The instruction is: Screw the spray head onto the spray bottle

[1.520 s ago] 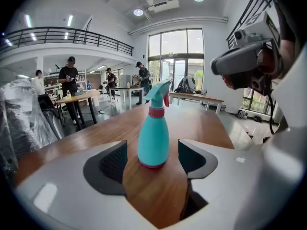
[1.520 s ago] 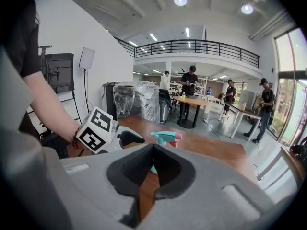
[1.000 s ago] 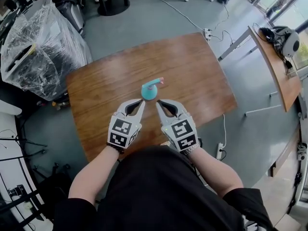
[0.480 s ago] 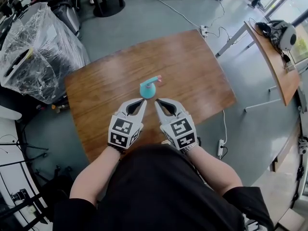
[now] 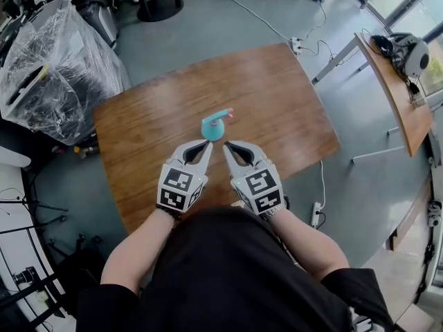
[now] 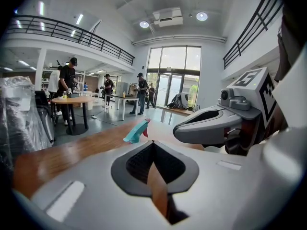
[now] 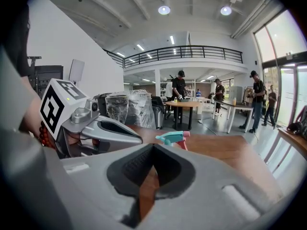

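Observation:
A teal spray bottle (image 5: 212, 129) stands upright in the middle of the wooden table (image 5: 277, 95). Its teal spray head (image 5: 220, 115) with a pink nozzle sits on top and points right. My left gripper (image 5: 208, 144) is shut and empty, its tip just short of the bottle's near left side. My right gripper (image 5: 225, 146) is also shut and empty, at the bottle's near right side. The two tips lie close together and neither touches the bottle. In the left gripper view the spray head (image 6: 136, 131) rises beyond my shut left gripper (image 6: 152, 143). The right gripper view shows the spray head (image 7: 171, 138) past my shut right gripper (image 7: 153, 146).
A bulky plastic-wrapped load (image 5: 55, 61) stands on the floor off the table's left. A second wooden table (image 5: 398, 95) with a headset (image 5: 408, 54) on it is at the right. Cables and a power strip (image 5: 299, 47) lie on the floor. Several people stand far off.
Only the head camera has shifted slightly. Both grippers stay shut in the same place by the bottle.

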Demonstrator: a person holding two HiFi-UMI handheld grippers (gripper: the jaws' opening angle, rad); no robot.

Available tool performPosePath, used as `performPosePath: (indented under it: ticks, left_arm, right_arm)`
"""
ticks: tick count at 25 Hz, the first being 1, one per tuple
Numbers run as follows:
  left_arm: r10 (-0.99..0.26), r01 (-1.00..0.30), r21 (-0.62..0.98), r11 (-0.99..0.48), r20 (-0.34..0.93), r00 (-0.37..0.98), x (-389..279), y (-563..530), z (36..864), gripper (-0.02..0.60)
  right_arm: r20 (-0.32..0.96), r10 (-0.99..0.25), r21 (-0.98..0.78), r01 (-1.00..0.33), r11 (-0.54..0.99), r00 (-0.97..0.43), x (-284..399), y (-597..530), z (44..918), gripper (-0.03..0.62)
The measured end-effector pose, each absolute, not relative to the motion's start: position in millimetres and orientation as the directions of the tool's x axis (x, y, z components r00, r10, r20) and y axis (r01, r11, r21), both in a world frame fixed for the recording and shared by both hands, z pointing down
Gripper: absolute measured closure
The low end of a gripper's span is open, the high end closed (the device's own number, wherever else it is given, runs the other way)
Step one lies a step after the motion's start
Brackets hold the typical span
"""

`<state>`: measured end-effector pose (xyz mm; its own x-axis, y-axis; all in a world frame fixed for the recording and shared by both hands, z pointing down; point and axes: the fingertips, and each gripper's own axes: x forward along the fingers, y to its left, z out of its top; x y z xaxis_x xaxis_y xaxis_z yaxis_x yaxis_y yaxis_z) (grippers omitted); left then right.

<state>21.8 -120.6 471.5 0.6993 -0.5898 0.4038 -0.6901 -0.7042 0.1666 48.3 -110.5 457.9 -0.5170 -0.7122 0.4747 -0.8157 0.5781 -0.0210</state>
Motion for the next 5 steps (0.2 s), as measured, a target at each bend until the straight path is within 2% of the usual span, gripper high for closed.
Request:
performPosePath:
  ticks: [5]
  left_arm:
    - [-0.593, -0.694, 0.163, -0.702, 0.406, 0.696, 21.8, -120.5, 472.0, 0.571]
  right_arm:
    - [0.473, -0.715, -0.013, -0.815, 0.579, -0.515, 48.8, -111.5, 459.1, 0.603]
